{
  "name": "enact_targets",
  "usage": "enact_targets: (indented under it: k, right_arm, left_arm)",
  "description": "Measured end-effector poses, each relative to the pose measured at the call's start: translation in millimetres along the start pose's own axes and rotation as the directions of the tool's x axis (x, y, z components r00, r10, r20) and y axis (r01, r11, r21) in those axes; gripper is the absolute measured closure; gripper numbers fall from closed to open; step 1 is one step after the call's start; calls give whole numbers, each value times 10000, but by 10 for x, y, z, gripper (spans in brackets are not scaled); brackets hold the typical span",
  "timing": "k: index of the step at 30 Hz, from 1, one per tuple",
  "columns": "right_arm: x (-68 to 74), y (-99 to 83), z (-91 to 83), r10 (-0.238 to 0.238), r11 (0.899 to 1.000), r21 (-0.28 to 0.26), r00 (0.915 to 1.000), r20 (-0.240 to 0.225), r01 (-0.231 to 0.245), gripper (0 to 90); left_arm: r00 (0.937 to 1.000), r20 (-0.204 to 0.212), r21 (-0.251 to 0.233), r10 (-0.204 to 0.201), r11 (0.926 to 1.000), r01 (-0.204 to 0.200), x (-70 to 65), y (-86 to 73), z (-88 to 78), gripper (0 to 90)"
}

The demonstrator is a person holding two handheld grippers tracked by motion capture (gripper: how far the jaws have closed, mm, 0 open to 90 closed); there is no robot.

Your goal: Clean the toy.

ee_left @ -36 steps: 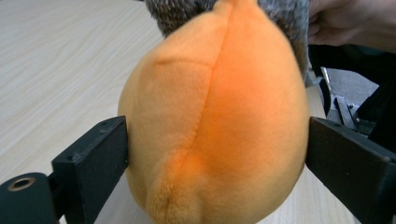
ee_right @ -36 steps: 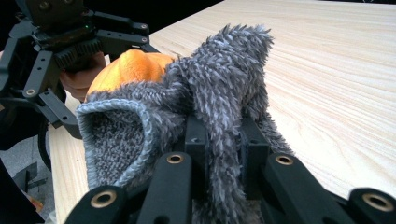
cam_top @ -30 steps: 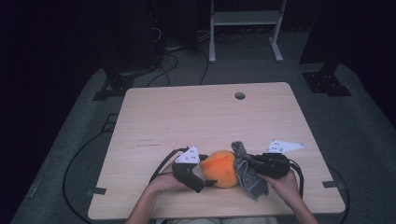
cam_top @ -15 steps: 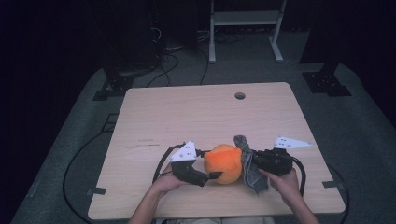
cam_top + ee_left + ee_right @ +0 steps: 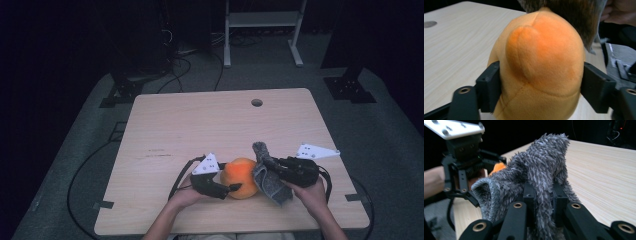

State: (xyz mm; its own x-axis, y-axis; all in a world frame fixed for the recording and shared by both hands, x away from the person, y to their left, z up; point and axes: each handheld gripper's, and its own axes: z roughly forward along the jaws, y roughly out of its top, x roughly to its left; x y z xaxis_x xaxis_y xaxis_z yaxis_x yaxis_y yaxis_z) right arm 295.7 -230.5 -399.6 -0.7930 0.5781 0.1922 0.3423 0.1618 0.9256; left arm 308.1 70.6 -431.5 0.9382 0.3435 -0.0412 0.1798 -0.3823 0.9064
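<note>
The surface [image 5: 210,125] is pale wood grain with a small round hole near its far edge, and the work sits at its near edge between the person's two hands. The plush [image 5: 241,177], the larger thing, is a rounded orange stuffed toy with short fleece, a raised lobe and stitched seams running over it; it rests on the surface, between the two tools. Judging by how its sides bulge around the jaws in the left gripper view, it is light, soft and springy, unlikely to break, and best taken across its broad middle, where the filling gives enough to seat the pads without slipping. The left hand-held gripper [image 5: 539,92] does just that: its jaws have just been closing and now press into the plush [image 5: 541,65] on both flanks. The cloth [image 5: 267,175] is smaller, a grey shaggy microfibre rag, limp and fluffy, draped against the right side of the plush with one end standing up. It should weigh almost nothing and fold wherever it is pulled, so a pinch on a bunched fold holds better than one on a loose edge. The right hand-held gripper [image 5: 543,195] is clamped tight on such a bunch of the cloth [image 5: 541,162]; how much of the rag touches the plush is probably little, though the pile hides the contact.
</note>
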Motion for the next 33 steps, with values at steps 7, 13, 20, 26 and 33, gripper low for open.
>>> enact_targets:
  k: [7, 13, 20, 26, 33]
  right_arm:
    - [-119, -129, 45, 385, 9983, 434, 9991, -197, -376, 769]
    - [-92, -93, 20, -204, 9993, 301, 9997, 106, 200, 769]
    - [155, 65, 40, -1443, 9895, 90, 9890, 331, 1441, 772]
    - [51, -48, 66, -1085, 9929, 478, 9941, -24, 1085, 771]
    - [40, -69, 36, -1074, 9922, 597, 9934, -395, 1096, 770]
  left_arm:
    - [9997, 226, 19, 100, 9999, -101, 58, 3, -22, 106]
    - [9993, -244, 144, 267, 9995, -263, -10, -2, 85, 260]
    - [9975, -679, 94, 213, 9997, -207, -108, 44, 163, 272]
    - [9961, 819, 127, 340, 9993, -352, -84, 16, 97, 182]
    - [9964, 296, 266, 789, 9965, -797, -62, -3, 146, 93]
